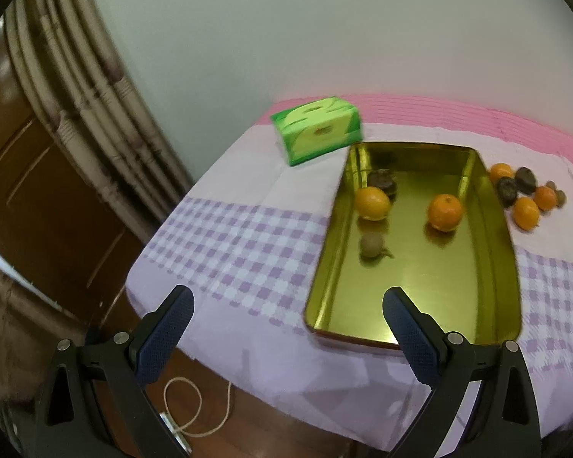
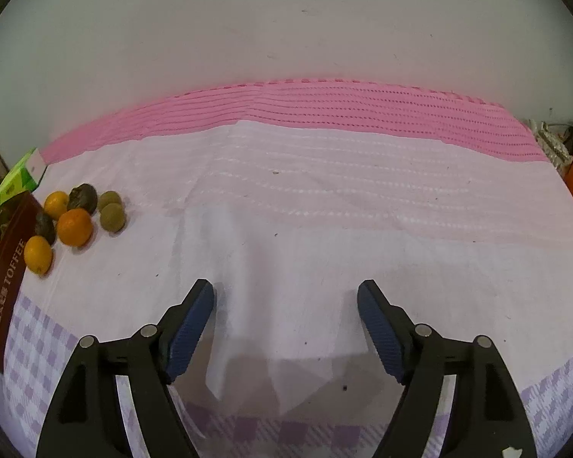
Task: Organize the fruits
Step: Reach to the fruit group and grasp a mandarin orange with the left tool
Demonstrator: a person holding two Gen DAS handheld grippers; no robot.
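While both grippers hang empty with jaws spread wide, the stock stands thus. Gold toffee tin point(image 1: 489, 252): holds two oranges point(image 1: 445, 212), one dark fruit point(image 1: 384, 181), one small brown-green fruit point(image 1: 371, 244). Loose pile point(image 2: 76, 217) on the tablecloth point(image 2: 324, 210), just beside the tin's right wall: three oranges, two dark fruits, two brown-green ones. Left gripper point(image 1: 288, 305): at the tin's near end. Right gripper point(image 2: 285, 301): pile lies far to its left and ahead; likely the nearer hand. Green tissue box point(image 1: 317, 129): beyond the tin.
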